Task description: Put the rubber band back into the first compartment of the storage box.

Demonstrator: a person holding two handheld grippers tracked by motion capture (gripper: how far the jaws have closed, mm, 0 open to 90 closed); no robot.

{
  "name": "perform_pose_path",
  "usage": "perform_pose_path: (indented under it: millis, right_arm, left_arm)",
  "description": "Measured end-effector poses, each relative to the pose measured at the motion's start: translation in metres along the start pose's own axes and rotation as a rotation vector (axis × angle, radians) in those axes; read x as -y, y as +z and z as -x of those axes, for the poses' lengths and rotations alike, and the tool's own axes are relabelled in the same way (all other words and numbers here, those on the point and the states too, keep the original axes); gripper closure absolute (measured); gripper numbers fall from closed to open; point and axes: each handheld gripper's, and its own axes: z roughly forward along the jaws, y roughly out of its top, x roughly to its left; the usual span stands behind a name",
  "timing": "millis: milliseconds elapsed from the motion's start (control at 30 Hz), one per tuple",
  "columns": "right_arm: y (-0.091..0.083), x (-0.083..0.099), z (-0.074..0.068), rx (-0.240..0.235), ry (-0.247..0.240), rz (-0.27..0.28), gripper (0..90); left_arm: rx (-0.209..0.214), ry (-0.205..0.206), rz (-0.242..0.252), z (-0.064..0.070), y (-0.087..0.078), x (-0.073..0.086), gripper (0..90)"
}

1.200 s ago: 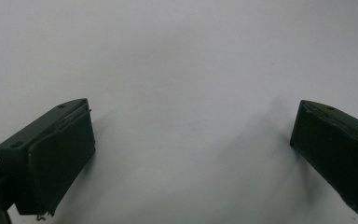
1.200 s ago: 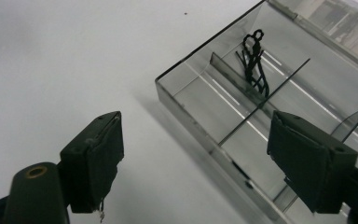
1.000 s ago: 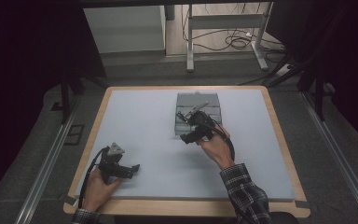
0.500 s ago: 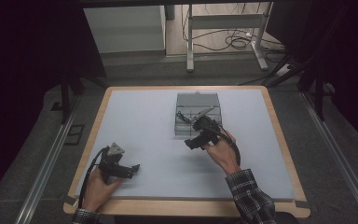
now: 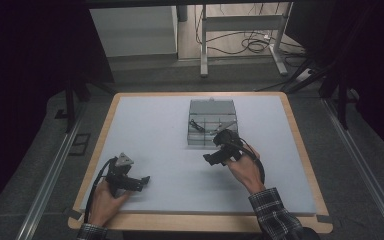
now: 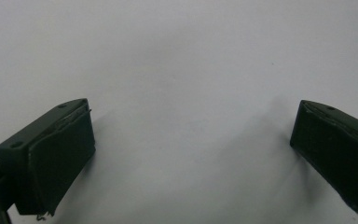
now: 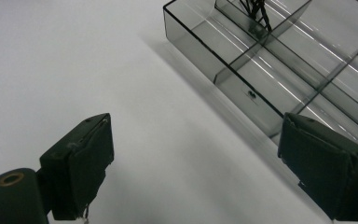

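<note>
A clear grey compartment box (image 5: pixel 212 107) stands on the pale mat, right of centre. One left cell holds a small black wiry item (image 5: pixel 196 125), also seen as a black wiry item (image 7: pixel 261 11) in the right gripper view. My right gripper (image 5: pixel 210 159) hovers just in front of the box's near edge, open, with nothing between the jaws. In its own view the right gripper (image 7: pixel 196 126) frames bare mat, with the box (image 7: pixel 261 70) at upper right. My left gripper (image 5: pixel 144 181) rests low at the front left, open and empty; the left gripper (image 6: pixel 193 112) looks onto plain mat.
The mat (image 5: pixel 155 130) lies on a wooden-edged table (image 5: pixel 105 130). A metal frame and cables (image 5: pixel 250 40) stand on the floor beyond the far edge. A small dark speck (image 7: pixel 251 94) sits in the box's nearest cell.
My right gripper has drawn back from over the box toward the table's front. The left gripper has stayed put.
</note>
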Motion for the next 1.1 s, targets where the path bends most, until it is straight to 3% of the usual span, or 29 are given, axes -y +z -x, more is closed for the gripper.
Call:
perform_pose_path:
  millis: [1100]
  right_arm:
    - [-0.024,0.047,0.007,0.017,0.042,-0.03,10.3]
  left_arm:
    - [0.0,0.0,0.0,0.0,0.0,0.0,0.0]
